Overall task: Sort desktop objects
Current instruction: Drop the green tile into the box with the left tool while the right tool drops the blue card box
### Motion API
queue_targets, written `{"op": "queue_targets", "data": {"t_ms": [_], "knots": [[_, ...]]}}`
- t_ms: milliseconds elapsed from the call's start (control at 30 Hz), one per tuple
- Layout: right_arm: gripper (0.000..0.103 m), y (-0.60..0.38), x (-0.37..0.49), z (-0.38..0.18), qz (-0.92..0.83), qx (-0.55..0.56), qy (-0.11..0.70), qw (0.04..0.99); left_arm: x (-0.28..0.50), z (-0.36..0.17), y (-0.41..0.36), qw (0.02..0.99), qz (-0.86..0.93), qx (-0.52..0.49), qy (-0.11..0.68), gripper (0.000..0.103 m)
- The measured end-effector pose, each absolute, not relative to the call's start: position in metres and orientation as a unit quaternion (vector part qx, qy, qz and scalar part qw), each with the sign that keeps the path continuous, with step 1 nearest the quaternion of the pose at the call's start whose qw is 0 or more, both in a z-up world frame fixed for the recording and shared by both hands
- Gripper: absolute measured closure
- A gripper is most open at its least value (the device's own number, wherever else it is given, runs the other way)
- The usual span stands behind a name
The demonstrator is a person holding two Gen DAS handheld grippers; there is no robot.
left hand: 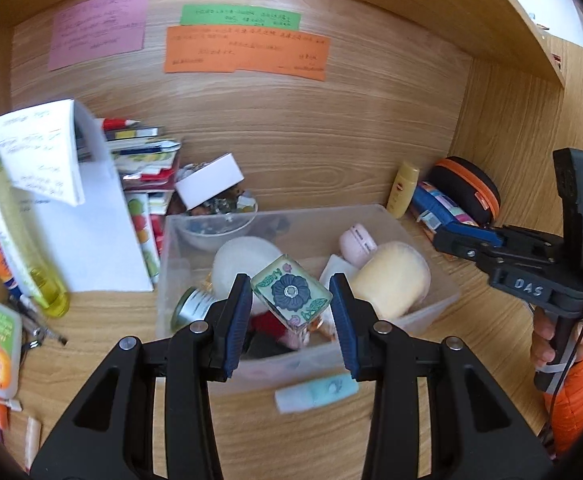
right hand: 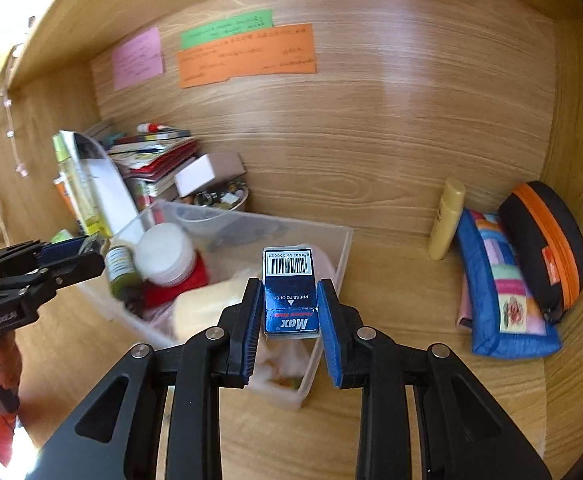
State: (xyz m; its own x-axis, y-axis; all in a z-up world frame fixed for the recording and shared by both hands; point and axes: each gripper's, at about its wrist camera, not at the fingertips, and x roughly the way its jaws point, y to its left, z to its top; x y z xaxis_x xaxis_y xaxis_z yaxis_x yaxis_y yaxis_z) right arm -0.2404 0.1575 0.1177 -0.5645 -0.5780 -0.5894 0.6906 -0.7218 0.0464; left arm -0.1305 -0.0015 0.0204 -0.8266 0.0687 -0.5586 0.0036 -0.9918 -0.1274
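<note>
A clear plastic bin point(left hand: 435, 304) sits mid-desk, holding a white jar point(left hand: 247, 260), a pale yellow puff point(left hand: 391, 276), a pink case point(left hand: 357, 242) and a small green-lidded jar point(left hand: 193, 304). My left gripper point(left hand: 291, 304) is above the bin, its jaws shut on a glass tile with a blue flower point(left hand: 289, 296). My right gripper point(right hand: 289, 320) is shut on a blue Max staple box point(right hand: 289, 296) over the bin's near corner point(right hand: 303, 392). The right gripper also shows in the left wrist view point(left hand: 451, 240).
Books and papers point(left hand: 139, 168), a white box point(left hand: 211, 184) and a bowl point(left hand: 215, 232) stand behind the bin. A yellow bottle point(right hand: 447, 220), a patchwork pouch point(right hand: 499, 284) and a black-orange case point(right hand: 543, 248) lie right. Tubes point(left hand: 1, 348) and a mint tube point(left hand: 315, 392) lie near.
</note>
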Motion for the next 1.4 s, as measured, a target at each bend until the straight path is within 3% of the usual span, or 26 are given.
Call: {"op": "queue_targets", "data": {"t_ms": [967,1067,1133,1233,1267,1333,1400], "knots": [[0.075,0.144,-0.269,0.089,-0.855,0.351,0.071,0.376,-0.163,-0.011,0.013,0.016,0.942,-0.333,-0.035,0.063],[0.069,0.145,-0.267,0.093,-0.86,0.345,0.072,0.369,-0.161,-0.01,0.014,0.016,0.943,-0.33,-0.032,0.063],[0.053,0.146,-0.264,0.097,-0.865,0.337,0.071,0.366,-0.16,-0.009,0.014,0.017,0.944,-0.329,-0.033,0.063],[0.045,0.151,-0.254,0.107,-0.877,0.315,0.069,0.357,-0.156,-0.005,0.014,0.015,0.946,-0.323,-0.035,0.062],[0.043,0.152,-0.25,0.11,-0.878,0.309,0.072,0.358,-0.154,-0.004,0.014,0.015,0.946,-0.32,-0.036,0.06],[0.034,0.154,-0.24,0.116,-0.881,0.299,0.075,0.36,-0.15,-0.001,0.012,0.01,0.948,-0.314,-0.04,0.047],[0.031,0.155,-0.23,0.119,-0.884,0.288,0.082,0.358,-0.145,0.002,0.012,0.009,0.95,-0.308,-0.042,0.042]]}}
